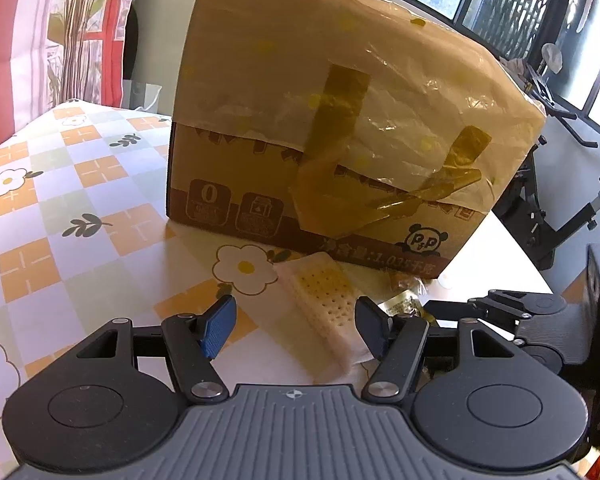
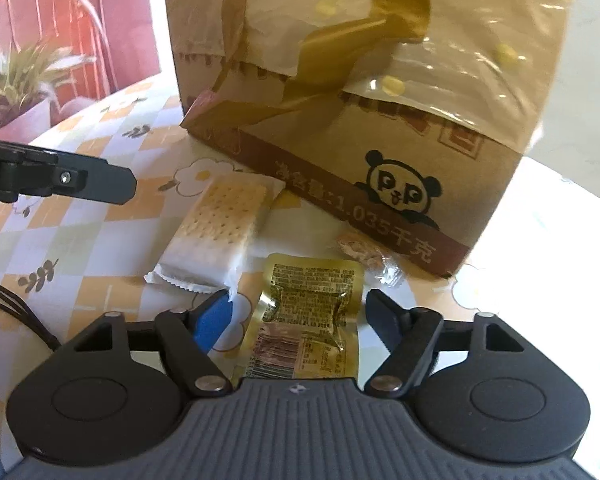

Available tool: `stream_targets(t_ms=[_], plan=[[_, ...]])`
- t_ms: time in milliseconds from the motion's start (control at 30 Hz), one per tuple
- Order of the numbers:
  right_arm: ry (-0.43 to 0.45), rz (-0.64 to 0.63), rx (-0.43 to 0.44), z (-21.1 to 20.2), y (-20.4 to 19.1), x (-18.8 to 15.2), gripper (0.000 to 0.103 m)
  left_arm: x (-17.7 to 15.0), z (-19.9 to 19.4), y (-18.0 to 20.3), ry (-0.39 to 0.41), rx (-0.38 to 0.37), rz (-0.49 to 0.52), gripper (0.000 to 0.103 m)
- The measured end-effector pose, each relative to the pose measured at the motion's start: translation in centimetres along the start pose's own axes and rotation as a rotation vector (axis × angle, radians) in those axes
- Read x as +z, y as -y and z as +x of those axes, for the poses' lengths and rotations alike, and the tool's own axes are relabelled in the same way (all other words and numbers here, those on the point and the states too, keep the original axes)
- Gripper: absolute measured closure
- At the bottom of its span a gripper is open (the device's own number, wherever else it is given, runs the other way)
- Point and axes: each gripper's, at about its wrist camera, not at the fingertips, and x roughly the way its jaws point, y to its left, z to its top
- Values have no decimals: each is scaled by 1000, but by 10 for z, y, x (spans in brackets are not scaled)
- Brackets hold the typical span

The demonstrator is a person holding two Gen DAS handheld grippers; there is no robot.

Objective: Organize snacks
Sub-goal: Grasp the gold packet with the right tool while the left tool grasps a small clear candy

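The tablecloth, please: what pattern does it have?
Orange-and-white checks with flowers and leaf sprigs on the tablecloth, clearest in left wrist view.

Gold packet (image 2: 308,320) between spread right tool (image 2: 300,320) fingers

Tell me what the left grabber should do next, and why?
Probably close. The left gripper is open, its fingers on either side of the wrapped cracker lying flat on the tablecloth before the cardboard box. Shutting gently should grip it, though the cracker sits nearer one finger, so a small centring nudge may help first.
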Motion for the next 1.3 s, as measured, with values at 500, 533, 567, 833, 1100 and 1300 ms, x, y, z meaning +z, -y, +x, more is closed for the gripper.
stream_targets(t_ms=[500,533,567,833,1100,1300], plan=[[114,137,-60,-40,26,-39,56,-5,9,18,-46,-37,68,41],[122,157,-61,-42,30,-41,56,-3,11,21,-47,-42,78,42],[127,168,-62,-42,32,-42,56,-2,12,23,-48,-50,85,42],[166,244,-103,-47,42,-49,56,14,44,61,-67,-194,221,60],[185,299,-104,-46,50,-53,56,29,87,86,-91,-289,380,64],[183,306,-92,-47,52,-53,56,30,103,90,-117,-304,390,64]])
